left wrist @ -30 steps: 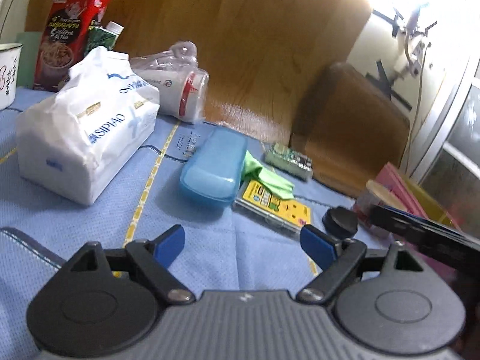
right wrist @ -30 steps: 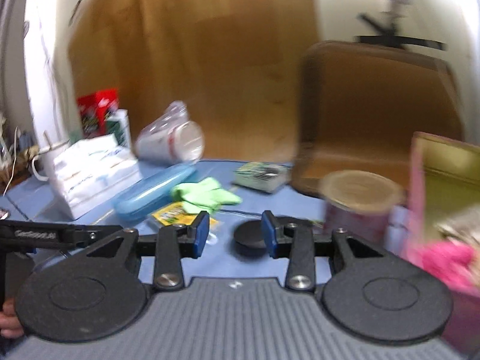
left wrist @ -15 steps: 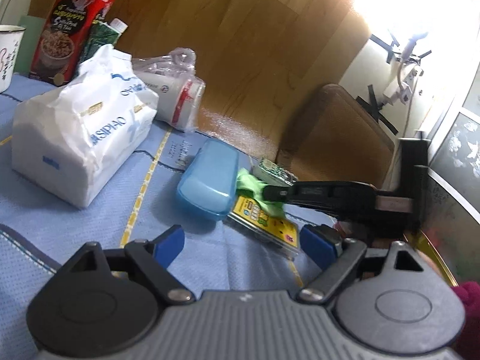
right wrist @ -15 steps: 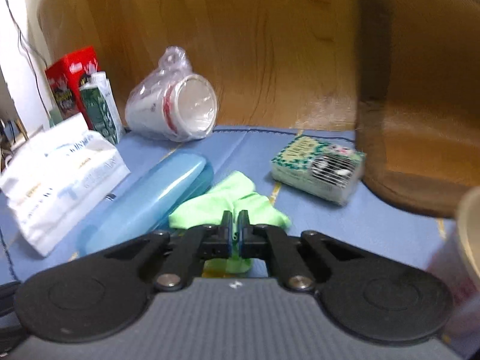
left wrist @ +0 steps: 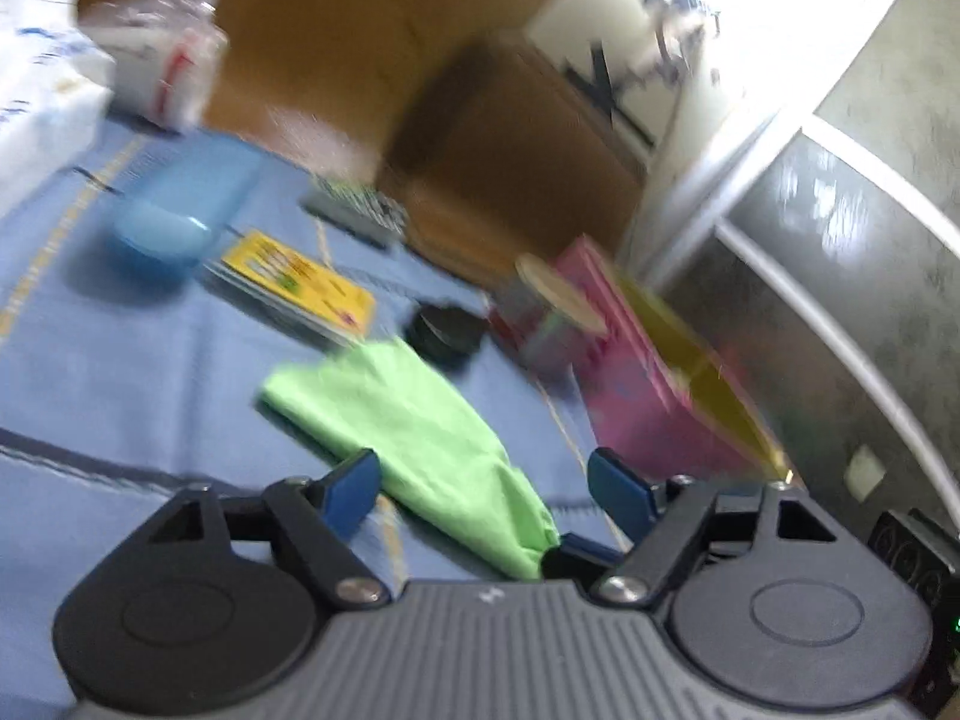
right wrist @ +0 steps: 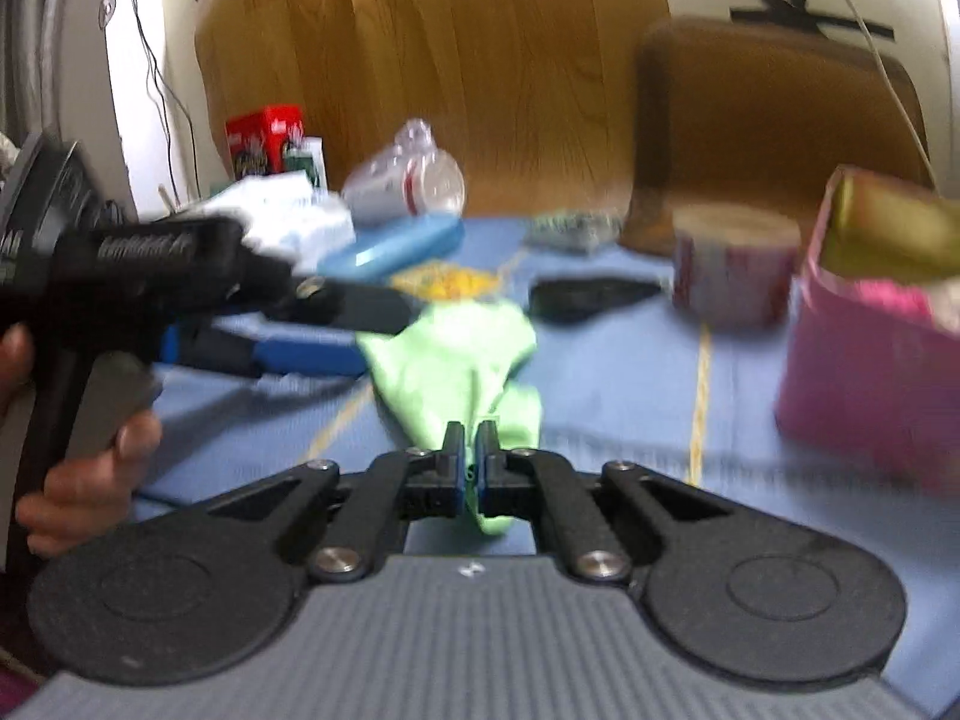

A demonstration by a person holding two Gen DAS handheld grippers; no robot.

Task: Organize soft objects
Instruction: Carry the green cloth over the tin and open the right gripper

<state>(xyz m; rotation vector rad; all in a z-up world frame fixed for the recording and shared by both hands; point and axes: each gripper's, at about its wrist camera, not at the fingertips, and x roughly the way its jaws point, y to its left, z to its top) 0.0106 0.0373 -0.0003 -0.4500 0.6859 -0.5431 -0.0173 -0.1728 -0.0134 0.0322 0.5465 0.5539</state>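
Observation:
A bright green cloth (right wrist: 456,360) hangs from my right gripper (right wrist: 471,450), which is shut on its near end; the rest trails over the blue tablecloth (right wrist: 630,372). In the left wrist view the same cloth (left wrist: 414,432) stretches between the fingers of my left gripper (left wrist: 486,489), which is open and not closed on it. The left gripper also shows in the right wrist view (right wrist: 252,330), just left of the cloth. A pink box (right wrist: 864,354) with soft pink stuff inside stands at the right.
On the cloth-covered table lie a blue case (left wrist: 180,210), a yellow card pack (left wrist: 294,282), a black round lid (left wrist: 444,330), a lidded tub (right wrist: 732,264), a tissue pack (right wrist: 282,216) and bagged cups (right wrist: 408,186). A brown chair back (right wrist: 768,120) stands behind.
My right gripper closed on the green cloth and pulled it off the card pack toward the near side. My left gripper swung right, so the cloth now lies between its open fingers.

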